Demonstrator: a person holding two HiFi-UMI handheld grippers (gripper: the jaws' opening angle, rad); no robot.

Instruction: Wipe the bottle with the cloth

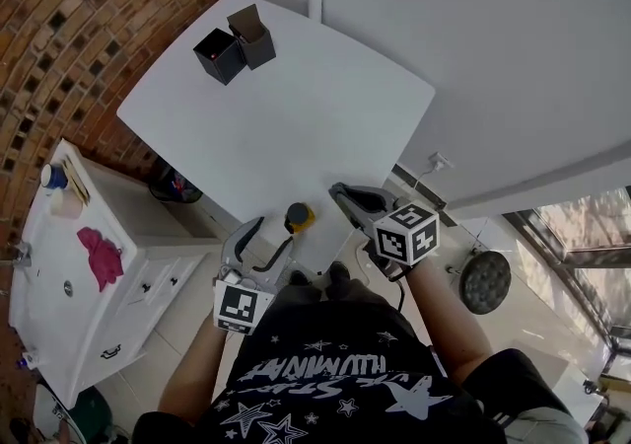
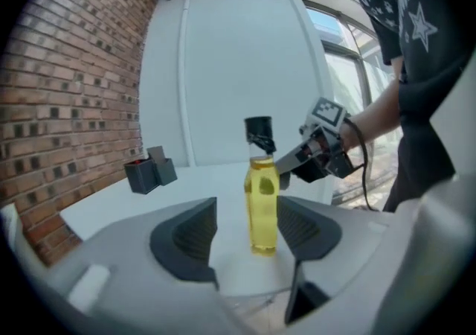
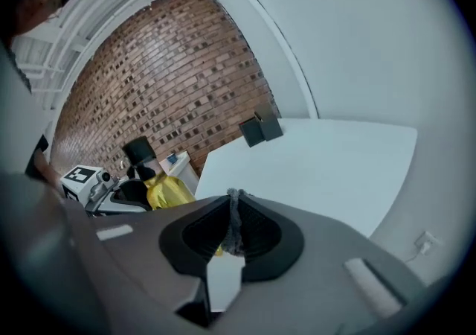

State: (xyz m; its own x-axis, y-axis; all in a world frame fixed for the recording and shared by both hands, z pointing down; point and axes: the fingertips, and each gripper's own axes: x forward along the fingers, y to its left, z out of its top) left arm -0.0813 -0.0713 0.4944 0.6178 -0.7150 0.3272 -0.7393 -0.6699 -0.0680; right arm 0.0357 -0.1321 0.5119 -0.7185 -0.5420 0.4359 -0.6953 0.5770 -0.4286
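A clear bottle [image 1: 298,218] of yellow liquid with a black cap stands upright near the front edge of the white table [image 1: 325,107]. In the left gripper view the bottle [image 2: 262,207] stands just beyond my left gripper [image 2: 247,216], whose jaws are open and apart from it. My left gripper [image 1: 273,235] is left of the bottle in the head view. My right gripper [image 1: 340,193] hangs right of the bottle, shut on a thin grey cloth [image 3: 234,233] pinched between its pads. The bottle [image 3: 165,190] shows left of those jaws.
Two dark open boxes [image 1: 235,47] stand at the table's far corner. A white cabinet [image 1: 59,264] with a pink rag [image 1: 102,253] on it is at the left, by the brick wall. A round dark stand [image 1: 485,281] sits on the floor at the right.
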